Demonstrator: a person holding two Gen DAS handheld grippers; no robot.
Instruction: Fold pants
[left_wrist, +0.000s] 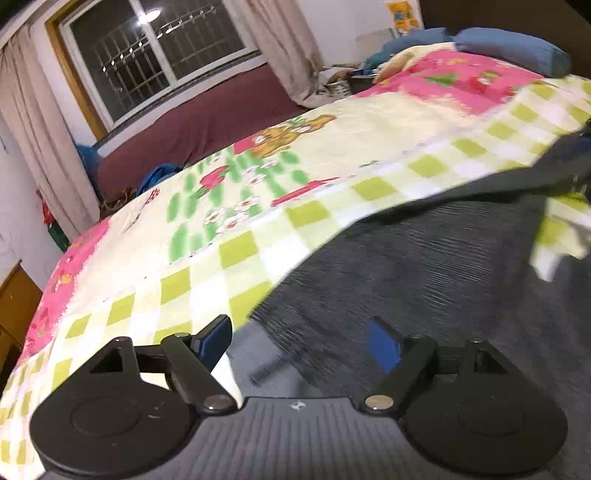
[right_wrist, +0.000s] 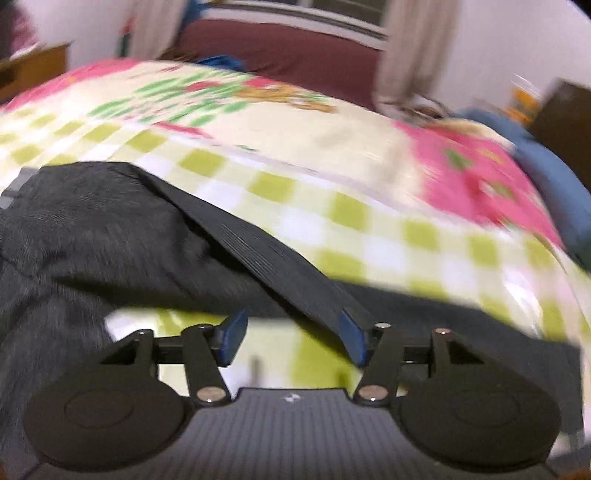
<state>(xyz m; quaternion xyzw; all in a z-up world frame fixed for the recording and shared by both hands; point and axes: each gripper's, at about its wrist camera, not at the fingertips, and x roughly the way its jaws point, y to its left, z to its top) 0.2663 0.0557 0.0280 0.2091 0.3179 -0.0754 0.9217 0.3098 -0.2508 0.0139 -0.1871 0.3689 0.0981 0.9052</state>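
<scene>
The dark grey pants lie on a bed with a checked and cartoon-print blanket. My left gripper is open, just above the pants' near edge, with blue pads wide apart. In the right wrist view the pants spread to the left, and a ribbed waistband strip runs diagonally down to my right gripper. That gripper is open, and the strip passes over its right pad. Both views are motion-blurred.
Blue pillows lie at the head of the bed. A maroon sofa stands under a barred window with curtains. A wooden cabinet stands at the left. The blanket stretches ahead of the right gripper.
</scene>
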